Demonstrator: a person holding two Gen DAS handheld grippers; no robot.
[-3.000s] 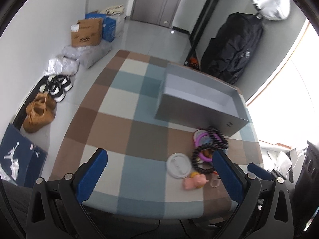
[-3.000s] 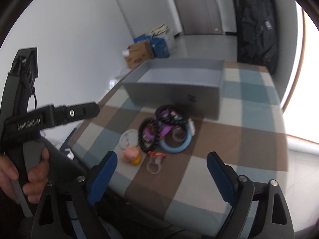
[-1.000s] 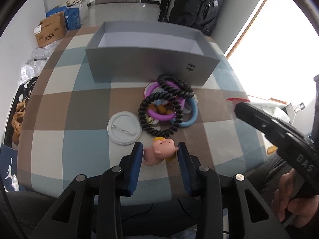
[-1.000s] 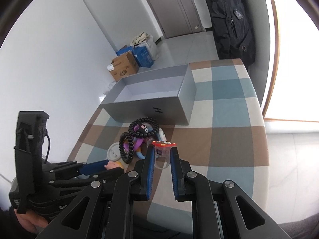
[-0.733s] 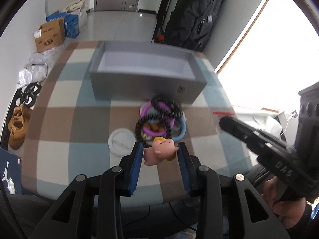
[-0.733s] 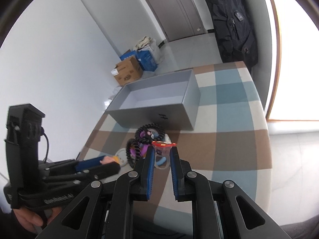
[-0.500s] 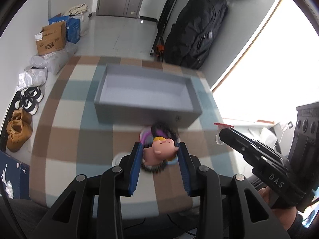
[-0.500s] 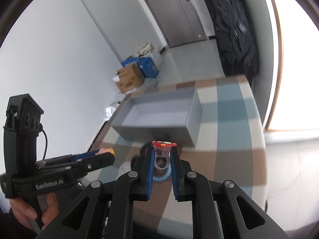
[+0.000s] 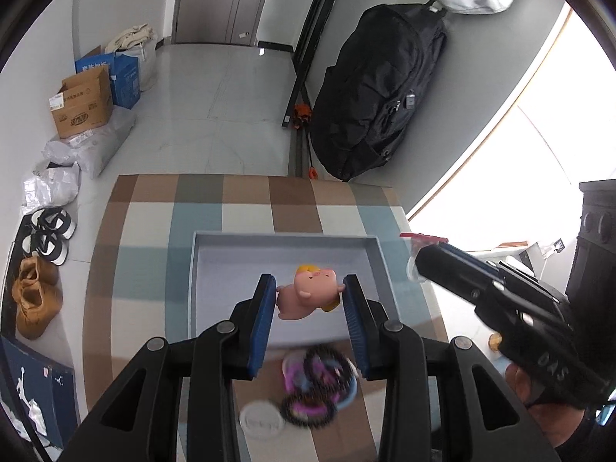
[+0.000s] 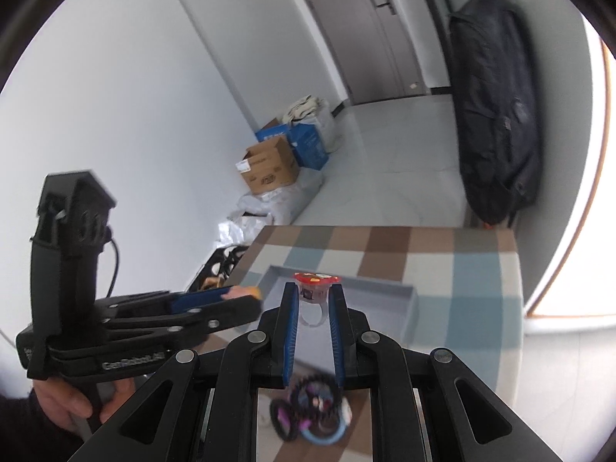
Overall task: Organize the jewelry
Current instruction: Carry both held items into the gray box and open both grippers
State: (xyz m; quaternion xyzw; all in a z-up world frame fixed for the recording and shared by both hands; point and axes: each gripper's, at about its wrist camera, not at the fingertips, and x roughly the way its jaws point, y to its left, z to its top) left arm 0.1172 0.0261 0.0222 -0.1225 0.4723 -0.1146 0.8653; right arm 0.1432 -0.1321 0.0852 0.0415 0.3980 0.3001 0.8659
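Left gripper point(image 9: 310, 300) grasps a pig charm point(image 9: 308, 297), right gripper point(image 10: 313, 306) a toy ring point(image 10: 315, 298); both above the empty grey box point(image 9: 200, 269); hair ties point(image 9: 317, 385) at 6 o'clock remain.

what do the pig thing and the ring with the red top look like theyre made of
Pig figure: probably soft vinyl or rubber; smooth, matte pink, rounded moulded shape.
Ring: likely plastic; see-through band, glossy red top. Both are guesses from looks alone.

- Centre frame, left wrist view: the grey box point(image 9: 227, 269) lay open-topped below your left gripper point(image 9: 310, 300), its floor bare.
- At right, your right gripper point(image 9: 419, 258) crowded the box's right wall.
- Bottom centre, the bracelet pile point(image 9: 315, 389) blocked the near checkered table point(image 9: 146, 231).
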